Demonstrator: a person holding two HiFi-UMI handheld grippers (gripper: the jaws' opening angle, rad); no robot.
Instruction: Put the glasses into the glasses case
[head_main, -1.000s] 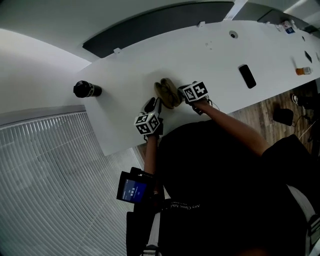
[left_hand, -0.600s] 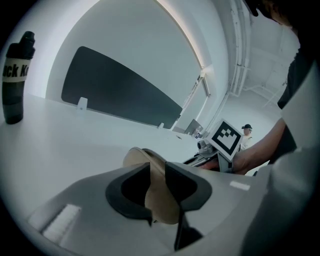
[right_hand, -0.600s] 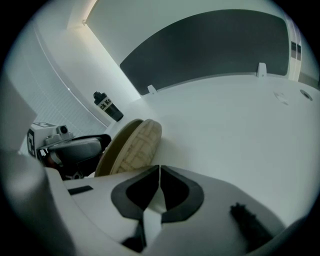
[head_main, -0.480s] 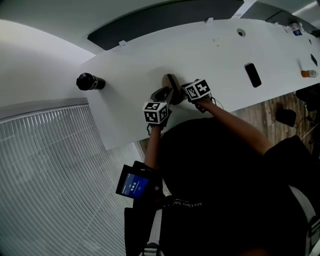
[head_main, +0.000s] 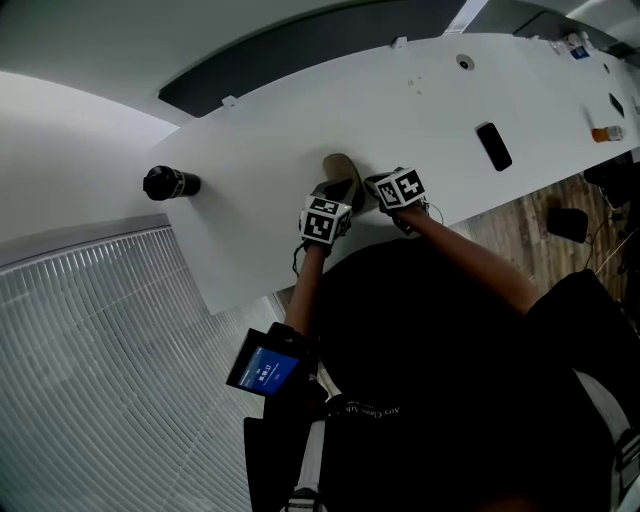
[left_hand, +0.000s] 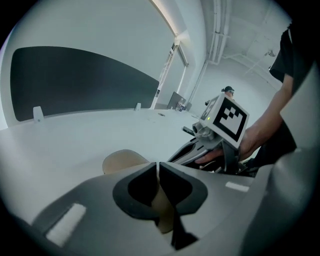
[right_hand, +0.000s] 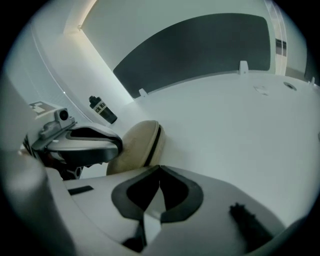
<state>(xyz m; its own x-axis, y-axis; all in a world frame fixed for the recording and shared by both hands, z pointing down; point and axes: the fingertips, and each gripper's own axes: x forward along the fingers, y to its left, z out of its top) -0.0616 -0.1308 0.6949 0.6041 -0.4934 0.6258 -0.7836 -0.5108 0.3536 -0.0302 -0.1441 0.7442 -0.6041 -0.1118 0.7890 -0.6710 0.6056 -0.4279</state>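
Tan case (head_main: 338, 172) near the front edge of the table (head_main: 450, 90), long axis from 11 to 5 o'clock in the head view, dark seam showing. No glasses to be seen anywhere; likely already inside. At its 6 o'clock, nearer of the two, the left gripper (head_main: 337, 196), jaws just closed to a slit, a tan strip of case pinched between. At 3 o'clock, just beside, the right gripper (head_main: 373, 186), jaws fully together on nothing. Farther out on the white top: bottle (head_main: 170, 183) at 9 o'clock, phone (head_main: 493, 147) at 2. Wood floor (head_main: 530, 225) beyond.
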